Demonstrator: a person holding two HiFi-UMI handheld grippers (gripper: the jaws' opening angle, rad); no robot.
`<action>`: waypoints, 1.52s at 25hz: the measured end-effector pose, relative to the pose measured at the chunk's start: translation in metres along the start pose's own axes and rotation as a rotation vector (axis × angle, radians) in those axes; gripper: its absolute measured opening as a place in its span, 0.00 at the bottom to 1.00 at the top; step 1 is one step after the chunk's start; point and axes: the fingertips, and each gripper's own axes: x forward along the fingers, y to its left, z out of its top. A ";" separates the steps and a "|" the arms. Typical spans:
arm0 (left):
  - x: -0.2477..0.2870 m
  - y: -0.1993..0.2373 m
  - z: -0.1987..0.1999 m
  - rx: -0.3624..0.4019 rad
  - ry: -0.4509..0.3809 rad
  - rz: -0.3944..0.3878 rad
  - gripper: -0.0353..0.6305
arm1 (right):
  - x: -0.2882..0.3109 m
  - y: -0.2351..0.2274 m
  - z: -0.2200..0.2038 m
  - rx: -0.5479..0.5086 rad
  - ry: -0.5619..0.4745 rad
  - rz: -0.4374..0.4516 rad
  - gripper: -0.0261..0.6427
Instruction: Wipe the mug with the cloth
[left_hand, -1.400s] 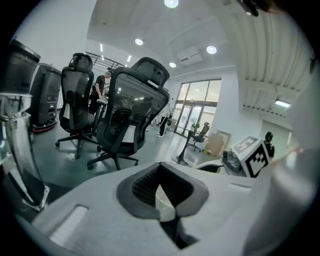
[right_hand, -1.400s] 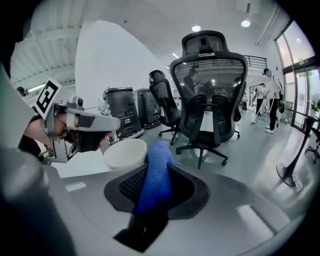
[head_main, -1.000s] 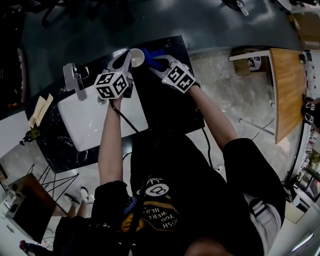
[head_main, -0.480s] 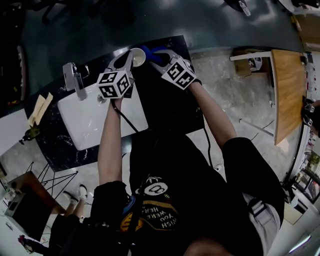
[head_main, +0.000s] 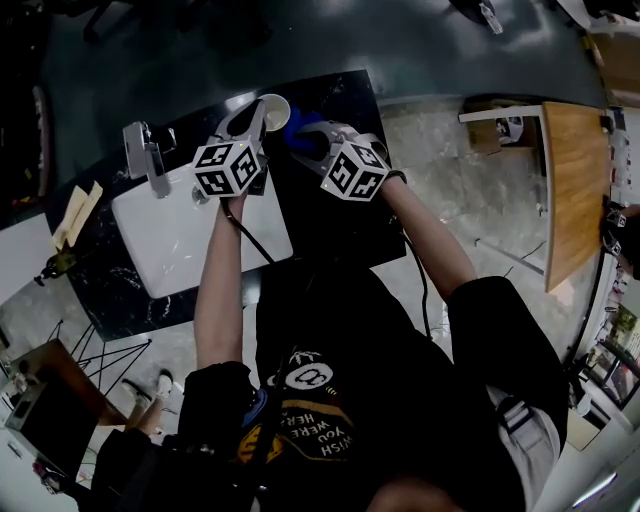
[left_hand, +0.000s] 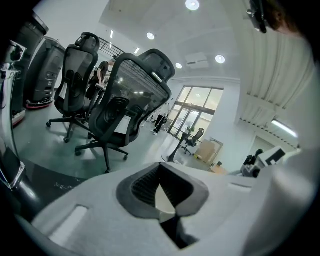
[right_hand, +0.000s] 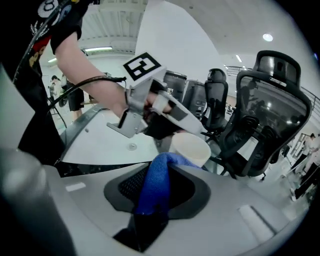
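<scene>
Jaws on cloth (right_hand: 152, 187), mug (right_hand: 190, 148) half hidden

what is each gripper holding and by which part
Right gripper: the blue cloth, pinched at a bunched fold. Left gripper: the mug, by its near side; handle or wall cannot be told.

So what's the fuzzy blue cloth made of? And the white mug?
The cloth looks like soft microfibre or terry towel. It is bright blue and matte, with a fuzzy nap, and it bends limply. The mug is probably glazed ceramic, though it could be hard plastic. It is cream-white and smooth, with a thick rounded rim and a stiff shape.
</scene>
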 end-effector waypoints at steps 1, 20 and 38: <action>0.000 0.001 0.000 -0.003 -0.002 0.003 0.06 | 0.004 0.009 0.002 -0.005 -0.006 0.021 0.19; 0.009 -0.012 -0.008 0.004 0.033 -0.036 0.06 | 0.010 -0.022 -0.005 -0.039 0.042 -0.035 0.20; -0.121 -0.063 -0.040 0.022 -0.027 0.091 0.06 | -0.102 -0.001 -0.025 0.920 -0.480 -0.340 0.23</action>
